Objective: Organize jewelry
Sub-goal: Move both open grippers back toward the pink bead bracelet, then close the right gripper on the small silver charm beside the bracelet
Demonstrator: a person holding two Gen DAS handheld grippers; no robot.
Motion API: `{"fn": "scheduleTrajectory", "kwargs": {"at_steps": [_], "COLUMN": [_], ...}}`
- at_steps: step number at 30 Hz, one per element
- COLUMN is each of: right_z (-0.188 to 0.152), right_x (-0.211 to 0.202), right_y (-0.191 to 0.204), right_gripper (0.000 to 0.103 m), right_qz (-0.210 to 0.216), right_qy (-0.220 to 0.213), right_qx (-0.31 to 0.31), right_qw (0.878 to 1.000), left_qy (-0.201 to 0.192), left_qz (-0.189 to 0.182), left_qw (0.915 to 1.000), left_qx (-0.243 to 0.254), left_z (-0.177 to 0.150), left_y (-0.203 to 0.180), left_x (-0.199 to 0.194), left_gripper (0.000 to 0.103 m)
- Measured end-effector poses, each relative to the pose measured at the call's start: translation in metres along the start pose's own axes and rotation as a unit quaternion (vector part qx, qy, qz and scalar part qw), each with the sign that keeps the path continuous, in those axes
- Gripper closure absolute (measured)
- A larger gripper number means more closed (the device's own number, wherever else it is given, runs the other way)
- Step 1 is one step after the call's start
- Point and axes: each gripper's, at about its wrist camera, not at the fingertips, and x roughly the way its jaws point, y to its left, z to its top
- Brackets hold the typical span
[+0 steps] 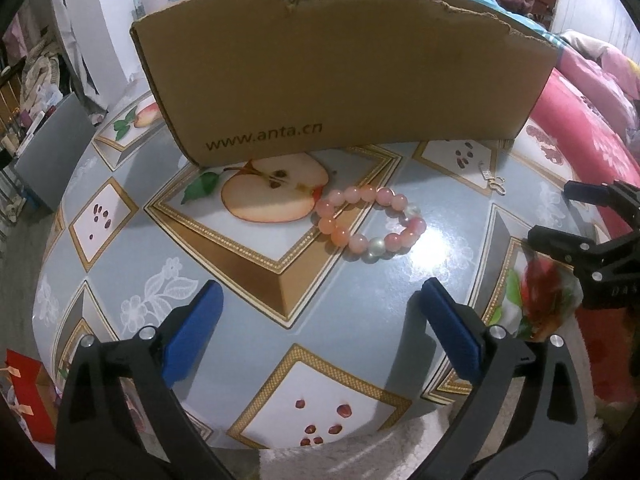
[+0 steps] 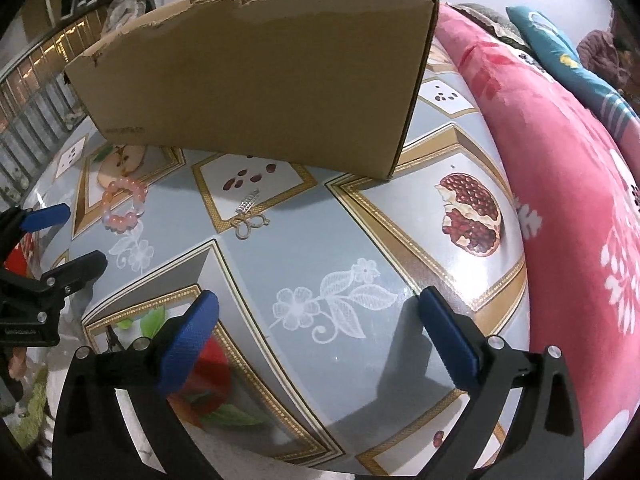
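Observation:
A pink bead bracelet (image 1: 370,222) lies flat on the table, just in front of the cardboard box (image 1: 344,68). It also shows in the right wrist view (image 2: 122,204) at the left. A small silver hair clip (image 2: 249,214) lies on the table in front of the box; in the left wrist view the clip (image 1: 493,178) is at the right. My left gripper (image 1: 320,292) is open and empty, short of the bracelet. My right gripper (image 2: 316,300) is open and empty, hovering over the table nearer than the clip. The box (image 2: 256,76) stands at the back.
The table (image 1: 248,320) wears a grey fruit-pattern cloth. A pink blanket (image 2: 560,184) lies along the table's right side. The right gripper (image 1: 592,216) shows at the right edge of the left view; the left gripper (image 2: 60,236) shows at the left edge of the right view.

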Motion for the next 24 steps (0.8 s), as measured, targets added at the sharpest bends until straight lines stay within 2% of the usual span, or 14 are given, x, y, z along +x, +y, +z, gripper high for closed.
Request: {"fn": "scheduleTrajectory", "kwargs": {"at_steps": [11,15,17,21,23,24], "right_z": [-0.001,-0.003,-0.005,-0.010,-0.010,-0.010], "right_x": [0.001,-0.001,-0.004,-0.014,-0.019,-0.021], "right_y": [-0.003,-0.004,-0.007,-0.016,-0.022,-0.026], "right_gripper": [0.006,0.006,0.006,0.013,0.022,0.024], "right_qz": [0.003,0.007,0.013,0.029,0.032,0.038], "right_qy": [-0.009,-0.013,-0.023,-0.058,-0.074,-0.081], "right_qx": [-0.005,-0.010,-0.007,0.008,0.017,0.025], "right_qw": [1.000,1.000,1.000,0.998,0.997,0.996], "left_qy": [-0.020,-0.007,-0.022,-0.081,-0.097,-0.102], "left_qz": [0.005,0.003,0.010,-0.029,-0.062,-0.075], "left_qw": [0.9998,1.0000,0.9996,0.9955,0.9914,0.9895], "left_qx": [-0.002,0.004,0.010,0.040,0.062,0.071], "left_z": [-0.004,0.000,0.002,0.013,0.020,0.023], "left_y": [-0.002,-0.001,-0.003,-0.018,-0.033,-0.040], "left_x": [-0.001,-0.001,-0.007,-0.030,-0.036,-0.036], "left_gripper": [0.007,0.007,0.007,0.008,0.009,0.013]}}
